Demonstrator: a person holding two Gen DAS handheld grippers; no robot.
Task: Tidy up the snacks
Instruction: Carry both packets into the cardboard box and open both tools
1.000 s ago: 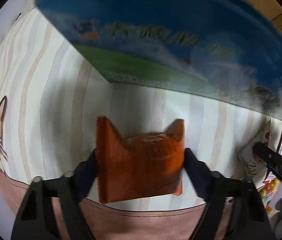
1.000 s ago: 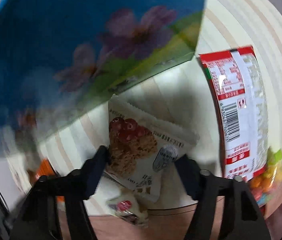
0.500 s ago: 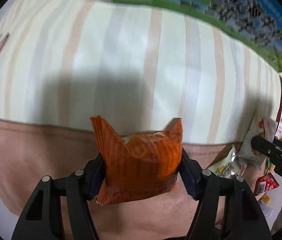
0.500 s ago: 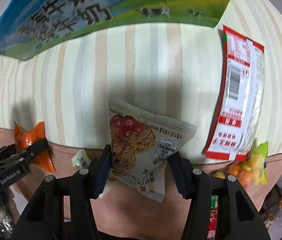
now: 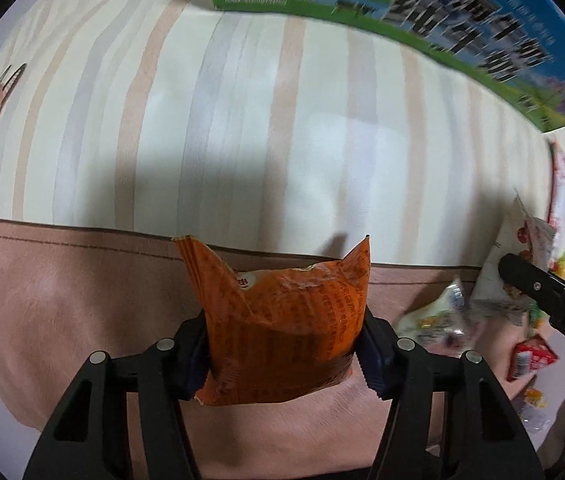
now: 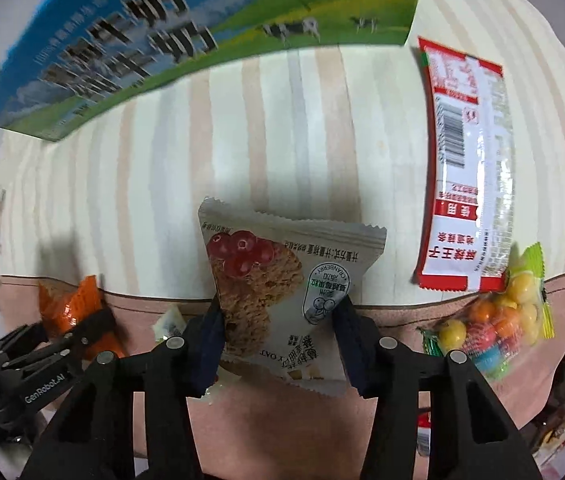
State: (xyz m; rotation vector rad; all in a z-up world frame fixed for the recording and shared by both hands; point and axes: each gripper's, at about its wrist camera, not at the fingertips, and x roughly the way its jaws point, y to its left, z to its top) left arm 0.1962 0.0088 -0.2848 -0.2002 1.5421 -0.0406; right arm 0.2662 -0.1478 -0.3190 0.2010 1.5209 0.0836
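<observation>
An orange snack packet (image 5: 282, 328) is squeezed between the pads of my left gripper (image 5: 282, 344), whose jaws are closing on it above the tablecloth's brown border. My right gripper (image 6: 278, 340) presses on a white oat-and-cranberry bar packet (image 6: 278, 284), its jaws closing too. In the right wrist view the left gripper (image 6: 82, 328) with the orange packet (image 6: 70, 304) shows at the lower left. In the left wrist view the right gripper's finger (image 5: 542, 292) and the oat packet (image 5: 522, 248) show at the right edge.
A blue and green milk carton box (image 6: 162, 40) lies at the far side of the striped cloth (image 6: 282, 128). A long red and white packet (image 6: 466, 168) and a bag of coloured candy balls (image 6: 494, 320) lie to the right. More small sweets (image 5: 438, 320) lie between the grippers.
Both grippers pulled back from the blue box toward the brown border, each carrying its packet. The jaws narrowed and both packets crumpled tighter.
</observation>
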